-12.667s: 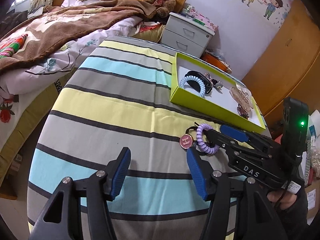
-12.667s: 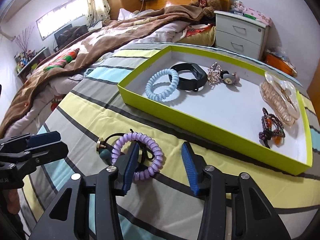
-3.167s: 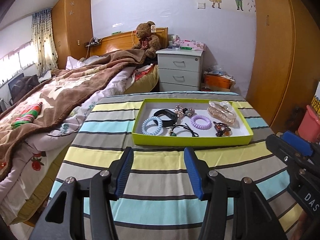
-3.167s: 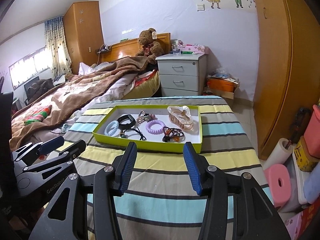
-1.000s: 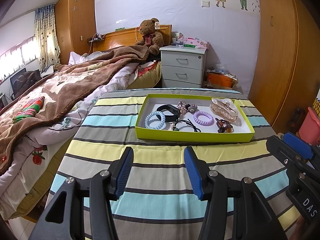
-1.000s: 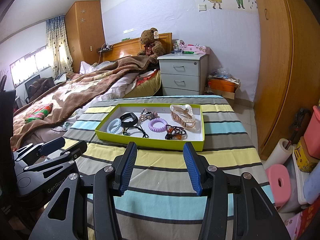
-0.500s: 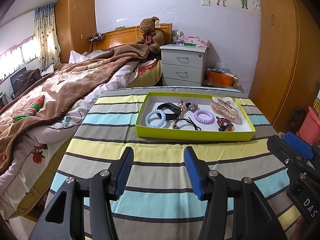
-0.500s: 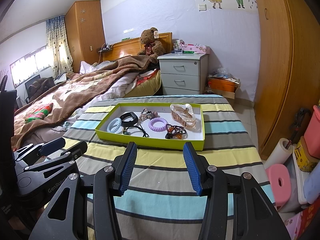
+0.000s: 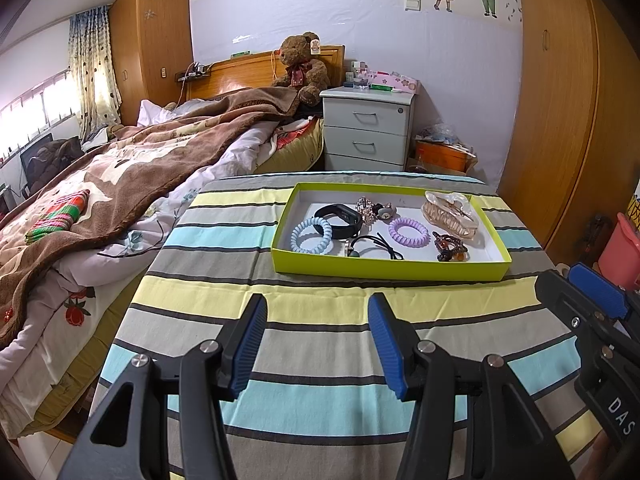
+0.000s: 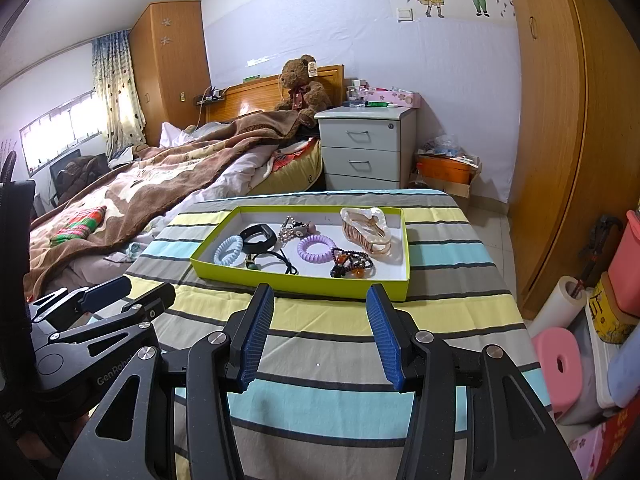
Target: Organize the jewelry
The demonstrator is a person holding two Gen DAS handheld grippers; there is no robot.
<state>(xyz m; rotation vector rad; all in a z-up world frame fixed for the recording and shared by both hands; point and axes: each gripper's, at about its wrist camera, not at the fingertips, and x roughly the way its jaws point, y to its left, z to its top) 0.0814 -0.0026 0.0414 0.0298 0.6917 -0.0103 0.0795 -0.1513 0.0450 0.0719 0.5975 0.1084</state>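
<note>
Both tongs, left [image 9: 316,342] and right [image 10: 320,336], hung wide open, empty; tray [image 9: 384,273] ahead held everything. Retreat straight, avoid nudging it.

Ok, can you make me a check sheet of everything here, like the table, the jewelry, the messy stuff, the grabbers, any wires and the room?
Surface: striped cloth covers the table; nothing lies on it but the tray.
Job's things: green tray holds blue coil tie, black band, purple coil tie, clear claw clip, beaded tie, black cord tie and a sparkly charm.
Clutter: nothing seen on the table.
Grippers: left gripper and right gripper both open, empty, short of the tray.
Cables: nothing seen on the table.
Surroundings: bed, teddy bear, nightstand, wardrobe.
</note>
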